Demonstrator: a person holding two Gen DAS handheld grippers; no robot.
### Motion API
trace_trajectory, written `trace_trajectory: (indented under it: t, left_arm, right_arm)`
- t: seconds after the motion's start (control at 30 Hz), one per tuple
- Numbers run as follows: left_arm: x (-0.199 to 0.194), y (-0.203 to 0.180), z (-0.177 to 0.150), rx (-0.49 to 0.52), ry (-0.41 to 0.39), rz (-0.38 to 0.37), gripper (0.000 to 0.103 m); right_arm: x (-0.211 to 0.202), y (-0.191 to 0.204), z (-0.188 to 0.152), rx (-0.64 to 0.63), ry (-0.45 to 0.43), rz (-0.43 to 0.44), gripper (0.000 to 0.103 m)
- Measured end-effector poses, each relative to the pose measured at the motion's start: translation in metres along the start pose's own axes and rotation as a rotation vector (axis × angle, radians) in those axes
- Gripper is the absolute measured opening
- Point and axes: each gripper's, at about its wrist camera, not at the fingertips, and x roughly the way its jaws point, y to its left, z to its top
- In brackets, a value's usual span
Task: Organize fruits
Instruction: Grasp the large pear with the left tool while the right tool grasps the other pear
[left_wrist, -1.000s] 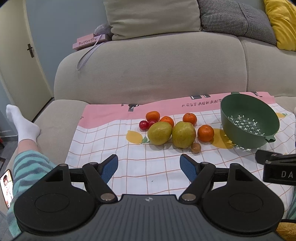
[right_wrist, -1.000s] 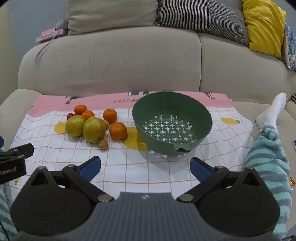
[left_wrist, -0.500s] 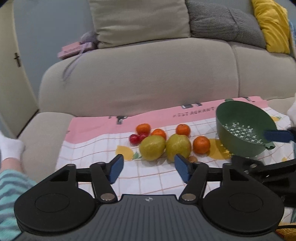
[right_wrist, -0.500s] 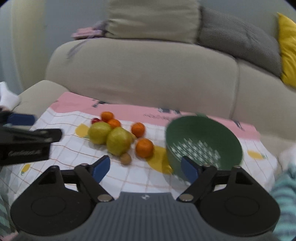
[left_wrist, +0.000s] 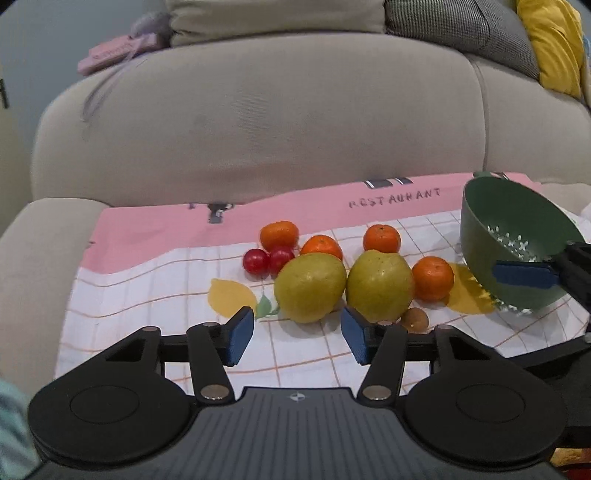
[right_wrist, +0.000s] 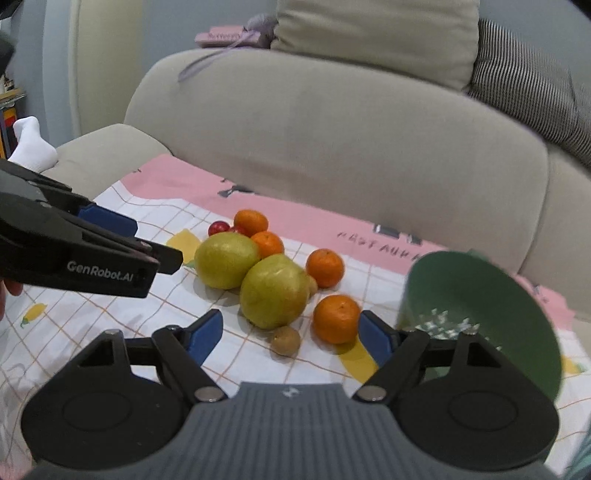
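Two yellow-green pears (left_wrist: 310, 286) (left_wrist: 380, 286) lie side by side on a pink and white checked cloth (left_wrist: 155, 295), with several oranges (left_wrist: 433, 278), two cherry tomatoes (left_wrist: 255, 261) and a small brown fruit (left_wrist: 415, 319) around them. A green colander (left_wrist: 513, 243) stands empty at the right. My left gripper (left_wrist: 297, 338) hovers just short of the left pear, its jaws closing with nothing between the pads. My right gripper (right_wrist: 290, 336) is open above the cloth, the brown fruit (right_wrist: 285, 340) and an orange (right_wrist: 336, 319) in front of it, untouched. The colander (right_wrist: 487, 314) is at its right.
The cloth lies on a beige sofa seat; the sofa back (left_wrist: 277, 122) rises right behind the fruit. A pink book (left_wrist: 118, 55) rests on top of it, beside cushions. A person's white-socked foot (right_wrist: 33, 144) shows at the left. My left gripper's body (right_wrist: 74, 251) crosses the right wrist view.
Both grippers have come forward and down toward the fruit, and both jaws have narrowed. The right wrist view has swung left, so the colander now sits at its right edge.
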Motion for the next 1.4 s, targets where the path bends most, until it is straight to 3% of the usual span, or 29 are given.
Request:
trace_trajectory:
  t: [0.13,0.3,0.43,0.73,0.9,1.17,1.23,1.4]
  left_arm:
    - [0.02,0.01,0.002,-0.038,0.035,-0.098,0.064]
    - [0.04,0.026,0.008,-0.115,0.031,-0.124,0.072]
    - [0.051,0.03,0.009,-0.114,0.028,-0.147,0.077]
    - [0.079,0.037,0.006,-0.165,0.038,-0.216,0.08]
    - [0.088,0.047,0.004,-0.246,0.051,-0.267,0.084]
    - [0.098,0.058,-0.002,-0.389,0.05,-0.328,0.085]
    - [0.098,0.058,-0.003,-0.405,0.05,-0.342,0.078]
    - [0.093,0.056,-0.004,-0.412,0.038,-0.33,0.077]
  right_arm:
    - [0.024,0.003,0.002,0.009,0.018,0.023,0.076]
    - [0.049,0.002,0.004,0.008,0.036,0.041,0.076]
    - [0.065,0.0,0.006,0.005,0.035,0.058,0.076]
    - [0.092,0.008,0.008,-0.03,0.013,0.069,0.076]
    - [0.101,0.011,0.008,-0.047,0.013,0.063,0.07]
    - [0.105,0.008,0.006,-0.039,0.006,0.057,0.066]
    - [0.104,0.006,0.005,-0.027,0.004,0.061,0.066]
    - [0.1,0.008,0.005,-0.028,-0.002,0.052,0.066]
